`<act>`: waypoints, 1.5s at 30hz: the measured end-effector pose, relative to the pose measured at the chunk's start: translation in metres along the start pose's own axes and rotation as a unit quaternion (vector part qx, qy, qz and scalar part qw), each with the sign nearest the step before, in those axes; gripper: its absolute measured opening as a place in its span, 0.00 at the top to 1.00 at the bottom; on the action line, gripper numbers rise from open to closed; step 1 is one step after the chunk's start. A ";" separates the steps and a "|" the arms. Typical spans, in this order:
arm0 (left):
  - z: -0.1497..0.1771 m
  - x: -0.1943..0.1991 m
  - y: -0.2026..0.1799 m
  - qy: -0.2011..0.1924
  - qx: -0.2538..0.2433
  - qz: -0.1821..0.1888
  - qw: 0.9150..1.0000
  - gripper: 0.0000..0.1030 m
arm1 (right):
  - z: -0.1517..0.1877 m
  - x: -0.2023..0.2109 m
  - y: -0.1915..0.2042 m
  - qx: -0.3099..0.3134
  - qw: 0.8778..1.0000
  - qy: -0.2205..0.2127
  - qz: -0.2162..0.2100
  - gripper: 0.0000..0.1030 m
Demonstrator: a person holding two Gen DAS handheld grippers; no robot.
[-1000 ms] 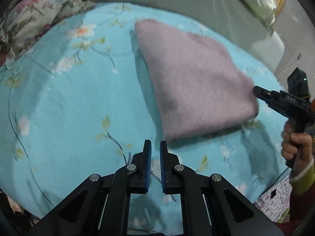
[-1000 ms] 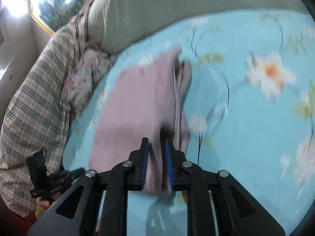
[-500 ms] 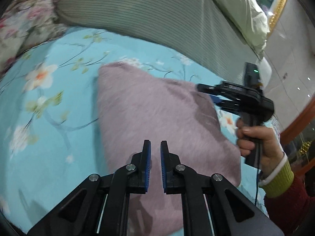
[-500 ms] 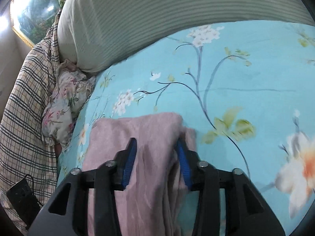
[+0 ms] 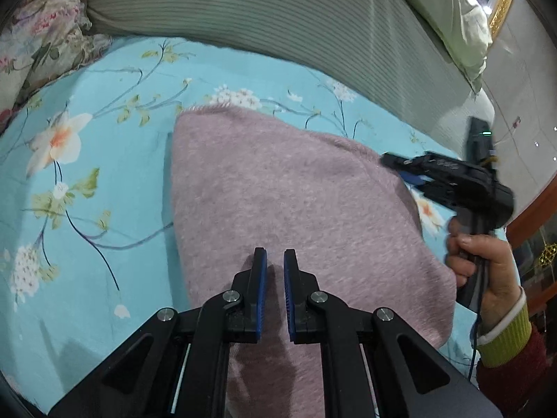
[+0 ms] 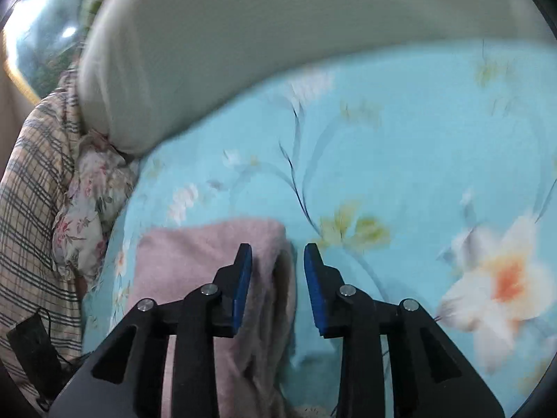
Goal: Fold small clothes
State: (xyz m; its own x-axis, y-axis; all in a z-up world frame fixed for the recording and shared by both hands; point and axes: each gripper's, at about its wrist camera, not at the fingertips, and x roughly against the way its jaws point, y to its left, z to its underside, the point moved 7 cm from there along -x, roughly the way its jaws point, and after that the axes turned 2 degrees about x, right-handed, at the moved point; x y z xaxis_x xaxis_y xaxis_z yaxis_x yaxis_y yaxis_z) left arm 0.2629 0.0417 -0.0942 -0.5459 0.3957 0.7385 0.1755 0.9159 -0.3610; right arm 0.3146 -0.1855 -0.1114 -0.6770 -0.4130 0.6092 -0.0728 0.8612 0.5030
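A folded mauve fuzzy garment point(image 5: 296, 202) lies flat on the light blue floral bedsheet point(image 5: 104, 160). My left gripper point(image 5: 275, 261) hovers over the garment's near part, its jaws nearly closed with a narrow gap and nothing between them. My right gripper point(image 5: 400, 167) shows in the left wrist view at the garment's right edge. In the right wrist view the right gripper point(image 6: 277, 254) is open, its jaws astride the garment's point(image 6: 209, 254) layered right edge, one finger over the cloth and one over the sheet.
A green-grey striped pillow point(image 5: 278, 24) lies along the back of the bed. A floral cloth point(image 5: 38, 45) is bunched at the far left. A plaid blanket point(image 6: 31, 216) lies at the left in the right wrist view. A wall point(image 5: 522, 80) stands at the right.
My right gripper went from nearly shut to open and moved along the garment's right edge. My left gripper moved forward over the garment, still nearly closed.
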 end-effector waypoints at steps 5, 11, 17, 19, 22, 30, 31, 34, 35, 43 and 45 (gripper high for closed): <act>-0.021 0.001 0.004 -0.014 0.021 0.001 1.000 0.87 | 0.006 0.009 0.061 0.057 0.994 0.035 -0.083 0.67; -0.023 -0.037 0.022 0.018 0.042 -0.029 0.999 0.90 | 0.033 -0.045 0.012 0.020 0.997 0.072 -0.012 0.96; -0.016 -0.040 0.020 0.013 0.018 -0.041 0.999 0.91 | 0.033 -0.038 0.007 0.018 0.998 0.058 -0.016 0.97; -0.015 -0.034 0.017 0.014 0.019 -0.044 0.999 0.91 | 0.031 -0.031 0.011 0.021 0.998 0.059 -0.010 0.94; -0.009 -0.015 0.012 0.009 0.015 -0.041 0.999 0.91 | 0.038 -0.016 0.022 0.029 0.998 0.055 -0.008 0.92; 0.052 0.044 -0.020 -0.006 -0.002 0.024 1.000 0.91 | 0.093 0.044 0.052 0.054 0.995 0.057 -0.061 0.66; 0.064 0.050 -0.023 -0.005 -0.002 0.033 0.999 0.91 | 0.106 0.049 0.051 0.060 0.995 0.061 -0.058 0.64; 0.097 0.044 -0.024 0.023 -0.019 0.013 0.999 0.91 | 0.135 0.053 0.036 0.080 0.994 0.070 -0.013 0.64; 0.108 0.037 -0.020 0.038 -0.020 0.000 0.999 0.92 | 0.139 0.052 0.031 0.077 0.994 0.075 -0.007 0.64; 0.126 0.039 -0.015 0.048 -0.004 -0.004 0.999 0.92 | 0.151 0.081 0.030 0.071 0.996 0.057 -0.022 0.64; 0.129 0.039 -0.016 0.048 -0.009 -0.010 0.999 0.92 | 0.161 0.082 0.034 0.086 0.994 0.066 -0.028 0.64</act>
State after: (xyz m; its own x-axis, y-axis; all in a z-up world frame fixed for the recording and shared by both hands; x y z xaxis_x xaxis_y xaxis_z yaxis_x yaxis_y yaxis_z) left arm 0.1330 0.0335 -0.1327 -0.4690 0.3818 0.7964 0.1814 0.9241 -0.3363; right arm 0.1383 -0.1426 -0.1431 -0.5672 -0.4879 0.6635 -0.2405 0.8686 0.4332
